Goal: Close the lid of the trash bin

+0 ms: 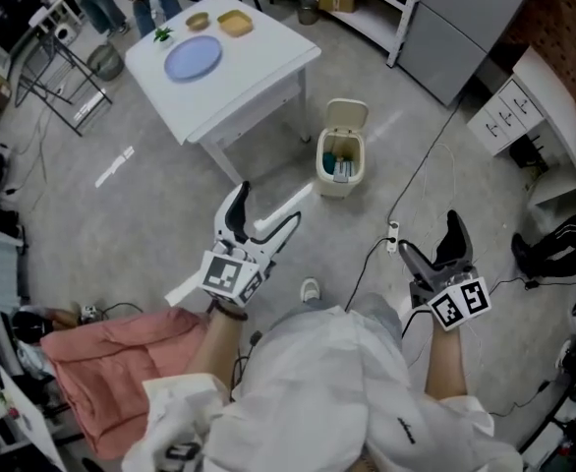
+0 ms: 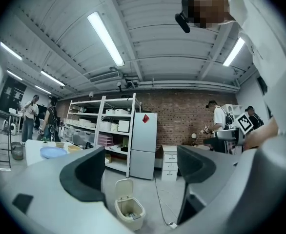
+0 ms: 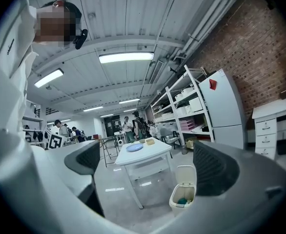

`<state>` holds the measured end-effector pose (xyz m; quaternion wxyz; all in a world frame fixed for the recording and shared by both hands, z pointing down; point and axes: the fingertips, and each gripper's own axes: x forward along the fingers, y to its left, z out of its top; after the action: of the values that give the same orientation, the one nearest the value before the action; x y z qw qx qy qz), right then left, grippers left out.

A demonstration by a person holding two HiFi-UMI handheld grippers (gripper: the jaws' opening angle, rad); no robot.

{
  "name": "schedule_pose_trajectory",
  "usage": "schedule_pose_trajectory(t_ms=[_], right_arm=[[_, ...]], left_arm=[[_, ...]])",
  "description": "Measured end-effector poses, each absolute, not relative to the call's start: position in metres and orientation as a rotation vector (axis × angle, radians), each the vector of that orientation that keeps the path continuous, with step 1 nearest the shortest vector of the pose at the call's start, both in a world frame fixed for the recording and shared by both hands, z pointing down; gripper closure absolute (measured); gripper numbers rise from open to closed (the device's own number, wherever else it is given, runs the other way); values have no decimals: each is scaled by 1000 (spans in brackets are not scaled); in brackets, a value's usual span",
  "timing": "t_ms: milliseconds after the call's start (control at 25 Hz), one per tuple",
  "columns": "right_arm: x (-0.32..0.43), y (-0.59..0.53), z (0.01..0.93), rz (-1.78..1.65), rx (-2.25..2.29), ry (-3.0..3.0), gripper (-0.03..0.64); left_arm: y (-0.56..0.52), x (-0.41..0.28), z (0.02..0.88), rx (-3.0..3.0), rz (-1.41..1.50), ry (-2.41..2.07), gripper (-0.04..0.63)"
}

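Note:
A small cream trash bin [image 1: 341, 165] stands on the grey floor beside the white table, its lid [image 1: 347, 116] tipped up and open, with blue-green rubbish inside. My left gripper [image 1: 266, 209] is held open in the air well short of the bin. The right gripper [image 1: 433, 244] is also open, further right and nearer me. Neither holds anything. The left gripper view shows the bin [image 2: 129, 211] low between the open jaws of that gripper [image 2: 140, 172], far off. In the right gripper view the bin [image 3: 183, 195] stands by the right jaw of that gripper [image 3: 148, 165].
A white table [image 1: 259, 67] carries a blue plate [image 1: 193, 58] and small bowls. A cable and power strip [image 1: 391, 236] lie on the floor right of the bin. A pink cloth [image 1: 121, 352] lies at lower left. A fridge [image 1: 465, 18], drawer unit [image 1: 504, 116] and shelves line the far wall.

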<state>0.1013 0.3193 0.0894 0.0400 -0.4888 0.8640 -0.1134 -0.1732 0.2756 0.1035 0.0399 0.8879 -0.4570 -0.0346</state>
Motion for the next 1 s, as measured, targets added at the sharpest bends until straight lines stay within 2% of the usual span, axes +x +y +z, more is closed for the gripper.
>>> schedule_pose_trajectory(t_ms=[480,1000], right_arm=[[101,243,104,-411,-1474,2684,32],[157,84,141,-464,-1435,2736,34]], left_arm=[[202,-164,128,2665,-106,-1355,147],[50,-106,159,2632,42,-1392,148]])
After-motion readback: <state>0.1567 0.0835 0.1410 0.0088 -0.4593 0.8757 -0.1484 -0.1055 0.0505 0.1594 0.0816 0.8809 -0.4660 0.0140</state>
